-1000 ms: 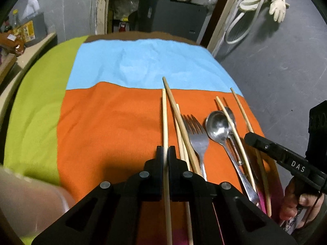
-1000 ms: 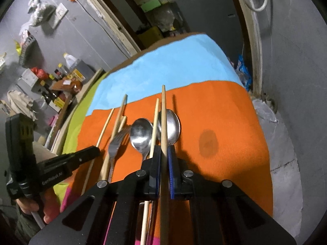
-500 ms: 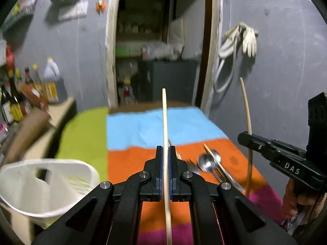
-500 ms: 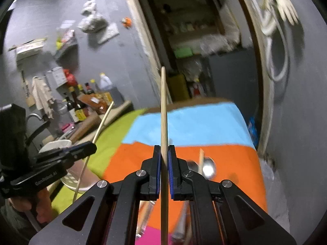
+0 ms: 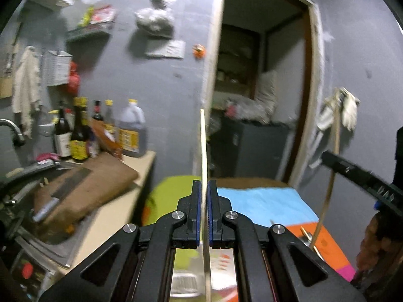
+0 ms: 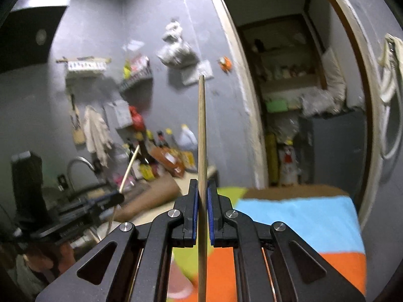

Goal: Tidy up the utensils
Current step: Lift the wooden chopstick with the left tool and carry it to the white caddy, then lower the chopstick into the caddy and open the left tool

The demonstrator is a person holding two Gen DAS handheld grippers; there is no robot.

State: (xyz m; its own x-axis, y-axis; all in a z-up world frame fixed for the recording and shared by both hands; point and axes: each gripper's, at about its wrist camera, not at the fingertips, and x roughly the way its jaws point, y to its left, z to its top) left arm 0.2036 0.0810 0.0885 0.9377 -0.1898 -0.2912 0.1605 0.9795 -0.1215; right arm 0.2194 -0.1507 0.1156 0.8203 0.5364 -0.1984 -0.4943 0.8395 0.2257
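Note:
My left gripper [image 5: 204, 188] is shut on a pale wooden chopstick [image 5: 203, 146] that stands upright, high above the table. My right gripper [image 6: 202, 188] is shut on a second wooden chopstick [image 6: 201, 130], also upright. In the left wrist view the right gripper [image 5: 357, 173] shows at the right with its chopstick [image 5: 330, 183]. In the right wrist view the left gripper [image 6: 75, 206] shows at the left with its chopstick [image 6: 128, 171]. A few utensils [image 5: 306, 237] lie on the striped cloth [image 5: 264, 206] below, mostly hidden.
A counter at the left carries a wooden cutting board with a cleaver [image 5: 65, 191] and several sauce bottles [image 5: 100, 130]. A sink tap [image 6: 78, 166] stands left. A white holder [image 5: 186, 284] lies blurred below the left gripper. An open doorway [image 5: 259, 100] is behind the table.
Both grippers tilted further upward and rose with their chopsticks, so the table dropped low in both views. The left view swung toward the counter. The white holder slid under the left gripper.

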